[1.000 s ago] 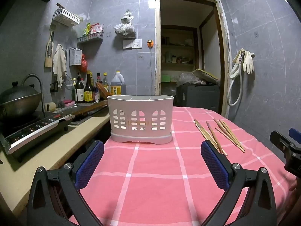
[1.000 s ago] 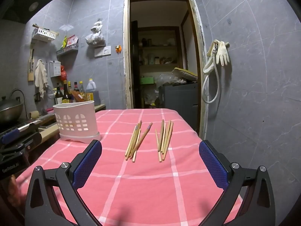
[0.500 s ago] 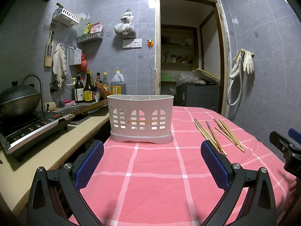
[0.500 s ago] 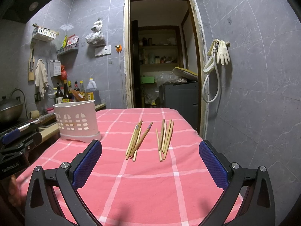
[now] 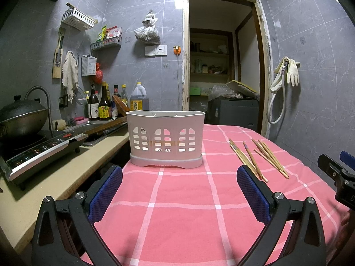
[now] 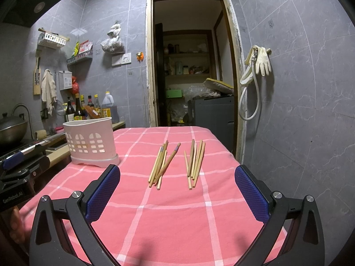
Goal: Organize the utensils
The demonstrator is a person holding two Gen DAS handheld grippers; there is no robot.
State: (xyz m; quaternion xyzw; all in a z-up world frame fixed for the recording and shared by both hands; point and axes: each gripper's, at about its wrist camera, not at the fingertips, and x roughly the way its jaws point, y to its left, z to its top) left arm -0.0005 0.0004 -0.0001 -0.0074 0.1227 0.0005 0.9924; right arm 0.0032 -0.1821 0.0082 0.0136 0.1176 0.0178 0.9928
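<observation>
Both the left gripper (image 5: 179, 190) and right gripper (image 6: 177, 190) gape wide and empty, since the loose wooden chopsticks (image 6: 175, 163) lie untouched at the right one's twelve o'clock, awaiting the white slotted plastic holder (image 6: 89, 141) at ten o'clock.

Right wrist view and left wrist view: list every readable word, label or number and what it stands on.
"GenRoboT.AI", as best it reads: on the black body of the left claw, at the right wrist view's left edge.
Labels on the sauce bottles and the oil jug: too small to read.
Packets on the wall shelf: print is blurred.
Nothing else is legible.
</observation>
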